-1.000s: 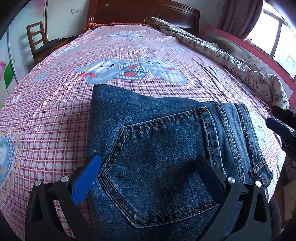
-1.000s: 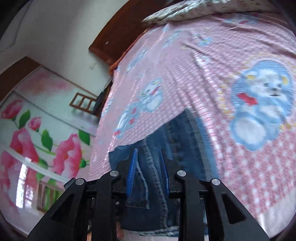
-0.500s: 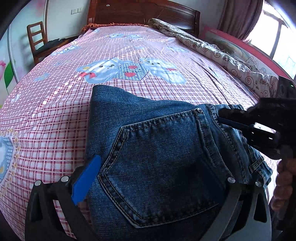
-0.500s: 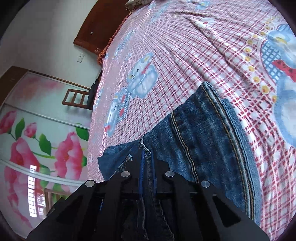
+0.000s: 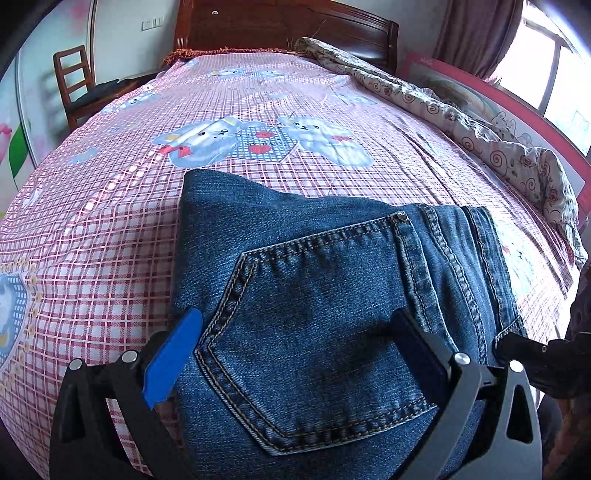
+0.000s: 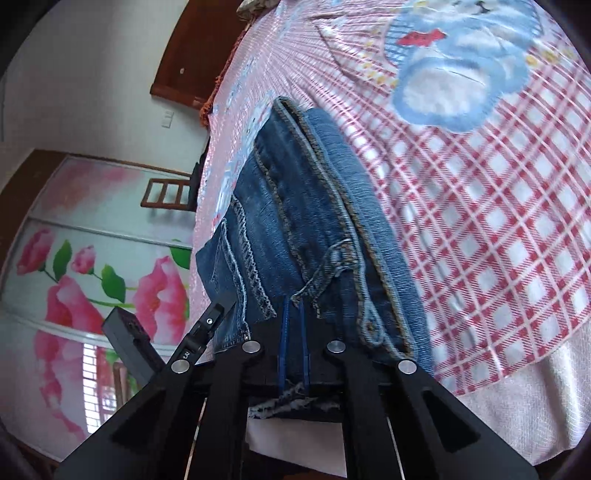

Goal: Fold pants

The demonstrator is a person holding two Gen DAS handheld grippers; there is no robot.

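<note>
The folded blue jeans [image 5: 325, 295] lie on the pink checked bed sheet [image 5: 110, 221], back pocket up, near the bed's front edge. My left gripper [image 5: 295, 354] is open, its fingers straddling the jeans over the pocket. In the right wrist view the jeans [image 6: 295, 229] show as a stacked bundle seen from the waistband side. My right gripper [image 6: 293, 332] is shut on the jeans' edge near a belt loop, at the bed's edge. Part of the right gripper shows at the left view's right edge [image 5: 524, 350].
A rolled floral quilt [image 5: 461, 122] lies along the bed's right side. A wooden headboard [image 5: 288, 26] stands at the far end and a wooden chair [image 5: 74, 85] at the left. A flowered wardrobe [image 6: 92, 277] stands beside the bed.
My right gripper has closed on the jeans' edge and dropped low to the bed's front edge. The waistband side has been pulled straighter. The left gripper has stayed put.
</note>
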